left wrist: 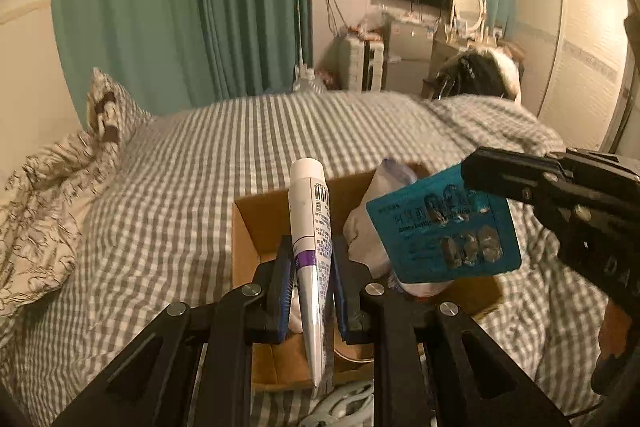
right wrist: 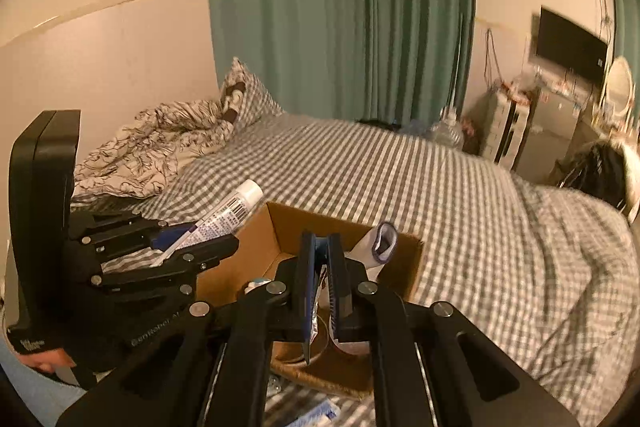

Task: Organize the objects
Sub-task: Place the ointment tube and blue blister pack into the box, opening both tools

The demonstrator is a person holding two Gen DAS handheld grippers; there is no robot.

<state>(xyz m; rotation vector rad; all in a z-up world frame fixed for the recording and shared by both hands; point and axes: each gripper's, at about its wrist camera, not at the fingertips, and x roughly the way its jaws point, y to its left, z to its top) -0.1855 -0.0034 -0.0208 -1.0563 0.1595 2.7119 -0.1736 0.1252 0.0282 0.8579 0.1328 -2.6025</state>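
My left claw is clamped on a white tube mid-frame; right claw pinches a teal blister pack above the cardboard box.

The blue packet is hiding part of the white cloth in the cardboard box, and its print is blurring past reading. In the right wrist view the packet is showing only as a sliver between the right gripper fingers. The tube is covering the box's near wall. The box floor is staying mostly unseen.
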